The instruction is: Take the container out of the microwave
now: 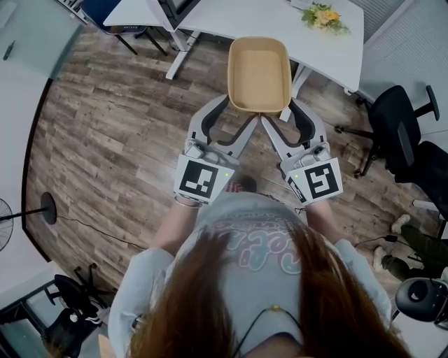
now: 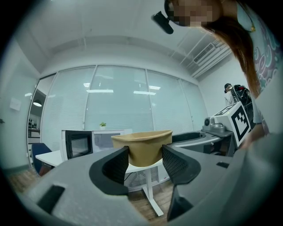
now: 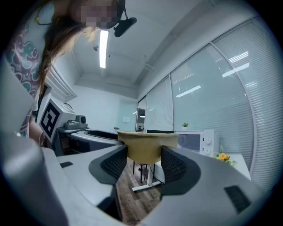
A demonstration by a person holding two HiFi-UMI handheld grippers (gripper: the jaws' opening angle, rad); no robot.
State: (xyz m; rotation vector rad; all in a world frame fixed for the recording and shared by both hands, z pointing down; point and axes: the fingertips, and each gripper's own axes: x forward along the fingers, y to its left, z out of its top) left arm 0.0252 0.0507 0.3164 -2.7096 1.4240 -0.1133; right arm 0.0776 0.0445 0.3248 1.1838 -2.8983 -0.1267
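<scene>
A tan, empty container hangs in the air above the wooden floor, held level in front of the person. My left gripper is shut on its near left end, and my right gripper is shut on its near right end. In the left gripper view the container sits between the ribbed pads of my left gripper. The right gripper view shows the same: the container is clamped in my right gripper. The white microwave stands on a table behind, also visible as the microwave at the right.
A white table with a bunch of flowers stands just beyond the container. Black office chairs are at the right. A floor fan and a cable lie at the left. Glass walls with blinds close off the room.
</scene>
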